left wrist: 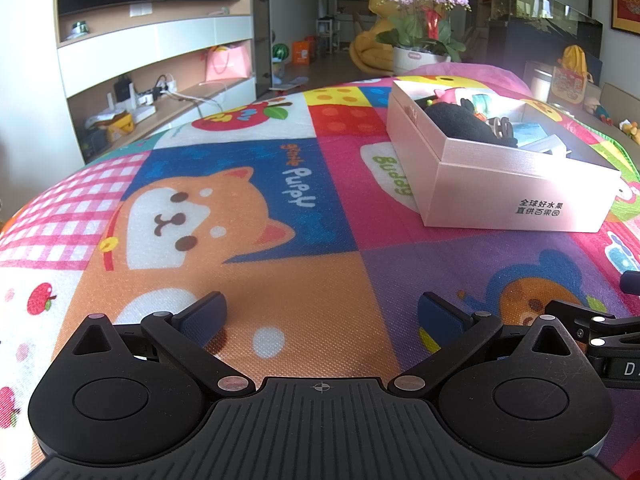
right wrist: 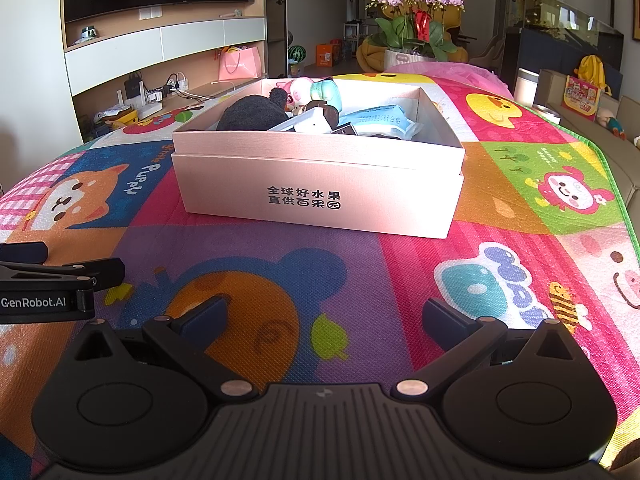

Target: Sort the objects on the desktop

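**Two empty claws, one full box**

Both of my claws sit low over the cartoon play mat [right wrist: 248,248], side by side. My left gripper [left wrist: 322,316] has its jaws spread wide with nothing between them, and my right gripper [right wrist: 324,318] is the same — wide apart and bare.

The pink box [right wrist: 320,184] is where the desktop things are gathered. From my right claw it stands at twelve o'clock, well apart; from my left it sits off toward two o'clock. Inside it I can make out a black plush [right wrist: 252,114], a pink toy [right wrist: 294,90], a pale green cup [right wrist: 326,94] and a blue packet [right wrist: 382,118], heaped together against one another. The box is lidless, which I take to be why it serves as the bin.

I see no loose item on the mat near either claw, so I judge the sorting finished or close to it — both claws parked, clear of the box.
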A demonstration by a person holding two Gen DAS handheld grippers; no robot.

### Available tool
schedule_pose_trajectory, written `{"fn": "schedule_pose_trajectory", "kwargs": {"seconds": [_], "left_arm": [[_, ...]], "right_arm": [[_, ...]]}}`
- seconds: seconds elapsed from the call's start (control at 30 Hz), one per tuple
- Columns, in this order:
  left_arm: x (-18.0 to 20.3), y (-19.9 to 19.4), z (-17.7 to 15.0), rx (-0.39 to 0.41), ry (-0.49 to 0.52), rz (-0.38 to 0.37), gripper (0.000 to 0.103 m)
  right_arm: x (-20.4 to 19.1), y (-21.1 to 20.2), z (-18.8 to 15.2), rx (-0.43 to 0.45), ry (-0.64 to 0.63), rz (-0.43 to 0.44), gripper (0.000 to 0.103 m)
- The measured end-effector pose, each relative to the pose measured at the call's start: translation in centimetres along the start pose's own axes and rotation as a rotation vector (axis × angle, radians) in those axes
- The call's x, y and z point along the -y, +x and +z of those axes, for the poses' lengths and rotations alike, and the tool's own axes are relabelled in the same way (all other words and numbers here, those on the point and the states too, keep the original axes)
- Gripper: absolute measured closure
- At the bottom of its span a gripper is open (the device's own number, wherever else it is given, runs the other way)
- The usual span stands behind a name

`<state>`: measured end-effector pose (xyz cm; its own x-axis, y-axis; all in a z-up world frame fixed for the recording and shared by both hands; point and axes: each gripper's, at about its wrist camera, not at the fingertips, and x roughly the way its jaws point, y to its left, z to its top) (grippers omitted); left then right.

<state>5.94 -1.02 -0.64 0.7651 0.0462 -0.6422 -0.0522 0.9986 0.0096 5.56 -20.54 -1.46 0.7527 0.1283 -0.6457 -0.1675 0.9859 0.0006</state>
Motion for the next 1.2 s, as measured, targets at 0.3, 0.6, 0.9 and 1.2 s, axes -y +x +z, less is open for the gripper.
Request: {"fn": "schedule_pose_trajectory", "kwargs": {"seconds": [0.3,0.6,0.9,1.2], "left_arm": [[0.0,0.02,-0.01,0.0,0.0,0.0,0.0],[-0.01,0.03,-0.02,0.0,0.0,0.0,0.0],[-0.03,0.06,0.02,-0.002,0.0,0.0,0.0],[-0.06,0.19,0.0,-0.001,-0.001,-0.001,0.0]], "right_arm": [[0.0,-0.02,-0.02,0.0,0.0,0.0,0.0],[0.01,-0.02,-0.01,0.0,0.0,0.0,0.0],[0.01,-0.02,0.0,0.0,0.0,0.0,0.0],[0.02,-0.03,0.01,0.0,0.0,0.0,0.0]]}}
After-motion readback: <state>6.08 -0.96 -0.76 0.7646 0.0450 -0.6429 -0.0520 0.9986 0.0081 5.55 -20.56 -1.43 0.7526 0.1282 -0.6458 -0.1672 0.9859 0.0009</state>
